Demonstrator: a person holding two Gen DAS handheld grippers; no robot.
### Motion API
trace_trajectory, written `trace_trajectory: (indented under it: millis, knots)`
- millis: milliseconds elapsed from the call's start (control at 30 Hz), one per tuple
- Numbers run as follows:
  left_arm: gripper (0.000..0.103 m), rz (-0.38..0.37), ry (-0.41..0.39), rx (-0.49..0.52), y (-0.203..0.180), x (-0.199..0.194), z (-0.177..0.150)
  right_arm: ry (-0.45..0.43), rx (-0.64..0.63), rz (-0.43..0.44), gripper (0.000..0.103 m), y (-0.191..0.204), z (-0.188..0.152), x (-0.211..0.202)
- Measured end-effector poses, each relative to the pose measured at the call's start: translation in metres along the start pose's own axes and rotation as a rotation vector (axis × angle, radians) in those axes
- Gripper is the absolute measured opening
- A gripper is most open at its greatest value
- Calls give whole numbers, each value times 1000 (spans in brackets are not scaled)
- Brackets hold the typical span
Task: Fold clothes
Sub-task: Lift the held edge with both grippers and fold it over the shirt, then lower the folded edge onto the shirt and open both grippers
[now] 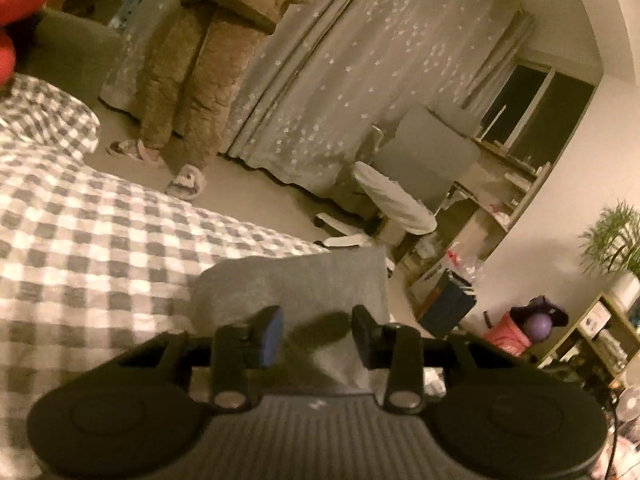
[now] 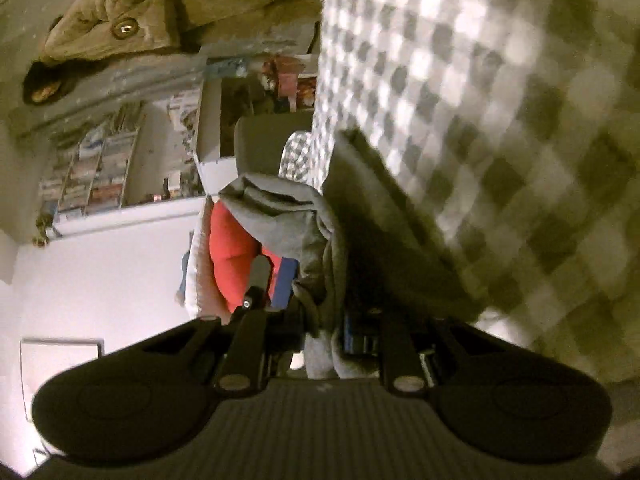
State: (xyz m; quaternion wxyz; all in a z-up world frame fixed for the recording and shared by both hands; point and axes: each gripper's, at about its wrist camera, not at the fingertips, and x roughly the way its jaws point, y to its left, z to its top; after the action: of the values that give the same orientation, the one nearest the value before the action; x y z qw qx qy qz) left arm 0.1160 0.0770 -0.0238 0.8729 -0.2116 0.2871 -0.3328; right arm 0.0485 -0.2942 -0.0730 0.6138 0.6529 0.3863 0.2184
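Bedroom w/ grey star-print curtains (image 1: 360, 80); bed w/ grey-white checked cover (image 1: 100, 240) fills left of left wrist view. Person in fuzzy brown quilted suit (image 1: 200, 72) stands by curtain, white office chair (image 1: 392, 200) to right. Left hand-held gripper (image 1: 318, 334): fingers spread, nothing between, hovering over folded grey knit garment (image 1: 288, 288) lying on bed edge. Right wrist view: right hand-held gripper (image 2: 316, 296) pinching bunched grey cloth (image 2: 280, 216); red cushion (image 2: 232, 248) behind, checked cover at right.

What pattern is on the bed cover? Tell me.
Grey and white checks on the bed cover, clearest in the left wrist view.
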Motion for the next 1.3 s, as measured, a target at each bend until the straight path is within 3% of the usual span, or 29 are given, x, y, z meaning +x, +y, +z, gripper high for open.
trace_trajectory:
  millis: [200,300,433,500,533,600,767,933,1100,1167,1300]
  knots:
    - [36,-16,23,10,-2,24,-1,-46,-29,-97,26,3,4,-6]
    - [36,-5,26,34,-5,28,-4,-41,-100,-80,46,14,2,-12]
    - [37,12,23,61,-9,29,-5,-51,-187,-100,49,25,-5,-13]
    - [37,20,22,75,-11,29,-6,-48,-228,-135,37,28,-9,-6]
    - [38,24,21,82,-12,29,-7,-41,-249,-165,24,31,-11,1]
    - [38,30,20,92,-14,29,-8,-49,-290,-210,20,36,-17,10]
    - [38,35,20,107,-17,27,-10,-70,-384,-211,14,48,-26,1]
    - [38,26,46,141,-20,29,-11,-33,-471,-363,12,46,-26,26]
    - [38,33,53,195,-28,15,-10,-38,-598,-365,28,57,-32,30]
    - [38,15,58,217,-28,4,-9,-92,-616,-337,47,61,-31,26]
    - [37,-27,89,250,-22,-13,-13,-168,-629,-240,47,69,-23,29]
